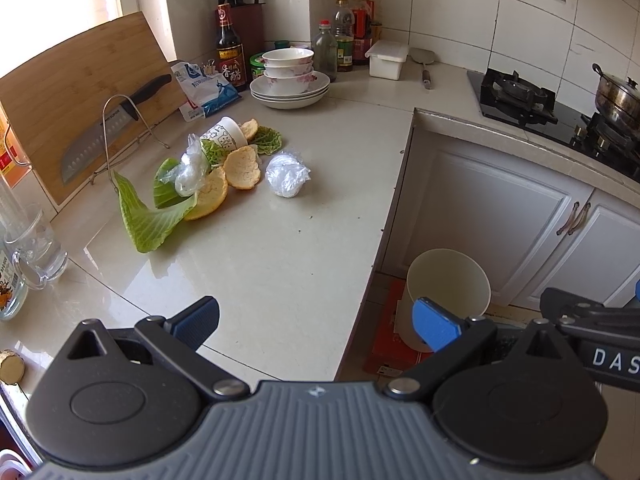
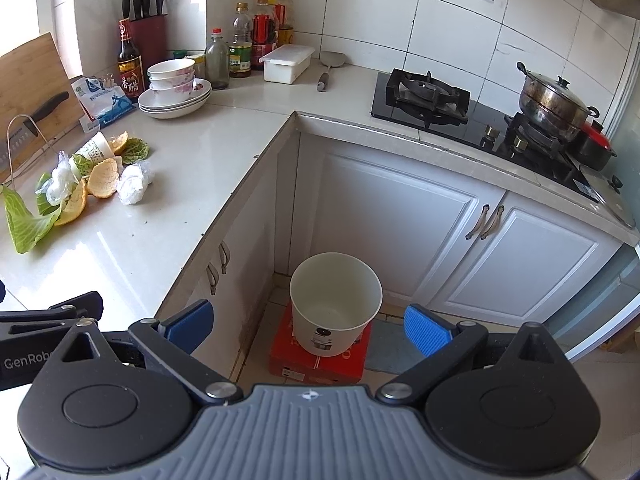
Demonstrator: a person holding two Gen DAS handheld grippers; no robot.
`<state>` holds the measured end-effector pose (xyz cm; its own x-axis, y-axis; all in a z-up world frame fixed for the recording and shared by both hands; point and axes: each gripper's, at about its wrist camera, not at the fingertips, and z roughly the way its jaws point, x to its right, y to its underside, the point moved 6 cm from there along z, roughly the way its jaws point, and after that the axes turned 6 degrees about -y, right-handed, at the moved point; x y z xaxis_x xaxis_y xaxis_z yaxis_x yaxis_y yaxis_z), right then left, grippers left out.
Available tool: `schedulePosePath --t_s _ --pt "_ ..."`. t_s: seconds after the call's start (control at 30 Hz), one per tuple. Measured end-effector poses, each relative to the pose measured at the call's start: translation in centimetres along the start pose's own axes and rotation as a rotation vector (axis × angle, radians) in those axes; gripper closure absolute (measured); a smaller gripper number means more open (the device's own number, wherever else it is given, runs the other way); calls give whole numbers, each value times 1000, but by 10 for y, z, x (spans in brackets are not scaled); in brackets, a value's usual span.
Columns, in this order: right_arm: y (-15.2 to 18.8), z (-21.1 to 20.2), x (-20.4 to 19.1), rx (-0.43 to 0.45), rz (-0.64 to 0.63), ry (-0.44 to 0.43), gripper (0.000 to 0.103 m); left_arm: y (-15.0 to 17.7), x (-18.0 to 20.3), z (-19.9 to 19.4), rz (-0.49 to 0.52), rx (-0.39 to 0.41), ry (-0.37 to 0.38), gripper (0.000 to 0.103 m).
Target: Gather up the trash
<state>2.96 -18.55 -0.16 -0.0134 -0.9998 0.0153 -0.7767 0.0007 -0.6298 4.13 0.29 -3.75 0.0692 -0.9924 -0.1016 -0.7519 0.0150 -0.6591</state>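
Blue-padded, the left gripper (image 1: 320, 322) is hovering wide open and empty over the countertop (image 1: 280, 248), with cabbage leaves (image 1: 148, 212), orange peels (image 1: 240, 166) and crumpled plastic (image 1: 286, 176) lying ahead. Through the right wrist view, the right gripper (image 2: 308, 326) is hanging spread and empty above the white bin (image 2: 334, 304) sitting on a red box (image 2: 316, 362).

A pale kitchen surface (image 1: 280, 240) is carrying cabbage leaves (image 1: 148, 212), orange peels (image 1: 240, 166), crumpled plastic (image 1: 286, 176), a tipped paper cup (image 1: 226, 134), stacked bowls (image 1: 288, 72) and bottles (image 1: 230, 48); a white bucket (image 2: 336, 304) is sitting on a red box (image 2: 320, 356) on the floor.
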Motion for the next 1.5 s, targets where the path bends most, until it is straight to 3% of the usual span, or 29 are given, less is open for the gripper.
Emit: schedulePosePath --t_s 0.37,0.8,1.07,1.17,1.37,1.5 --pt "-5 2 4 16 -18 -20 0 -2 5 1 -13 2 -6 1" --pt "-35 16 20 83 -99 -115 0 -18 21 6 -41 40 -52 1" --pt "-64 32 38 171 -205 -233 0 -28 31 16 -73 97 -136 1" --pt "-72 41 45 204 -256 -287 0 -30 32 18 -111 107 -118 1" --pt "-80 63 50 224 -325 -392 0 -28 25 29 -177 81 -199 1" --pt "-83 81 47 223 -358 -452 0 -27 17 43 -194 61 -193 1"
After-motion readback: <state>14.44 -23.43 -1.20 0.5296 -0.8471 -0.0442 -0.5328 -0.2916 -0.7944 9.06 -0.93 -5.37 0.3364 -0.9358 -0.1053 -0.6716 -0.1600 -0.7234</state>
